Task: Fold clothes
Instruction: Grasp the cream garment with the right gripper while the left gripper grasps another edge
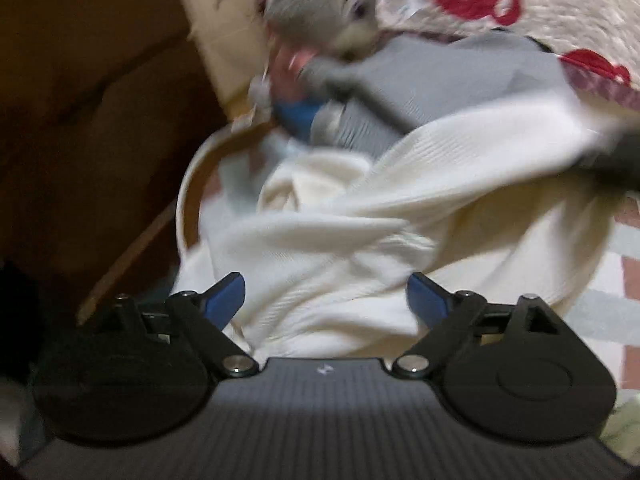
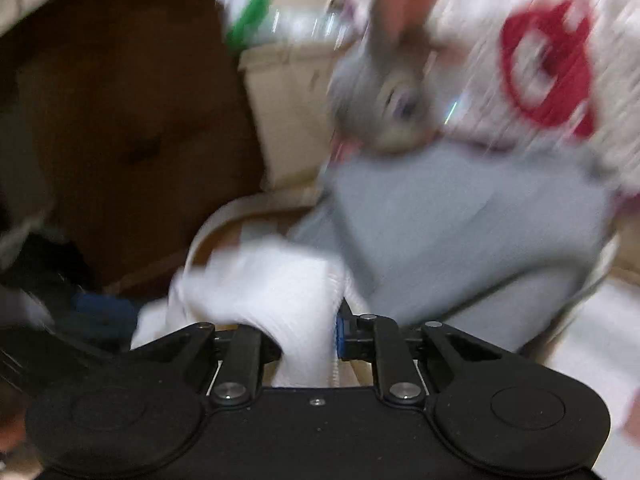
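Note:
A cream-white knitted garment [image 1: 360,220] lies bunched in front of my left gripper [image 1: 326,300], whose blue-padded fingers [image 1: 226,294] stand wide apart with cloth between them, not clamped. In the right wrist view my right gripper [image 2: 308,332] is shut on a thick fold of the same white garment [image 2: 280,288]; only one blue pad [image 2: 342,332] shows. A folded grey garment [image 1: 432,92] lies beyond it, also in the right wrist view [image 2: 460,220]. Both views are motion-blurred.
A grey plush toy [image 1: 320,0] lies at the back on a white blanket with red patterns [image 1: 560,0]. A beige box [image 2: 288,120] stands behind. A dark wooden surface [image 1: 88,100] fills the left. A curved white rim [image 1: 188,200] edges the cloth.

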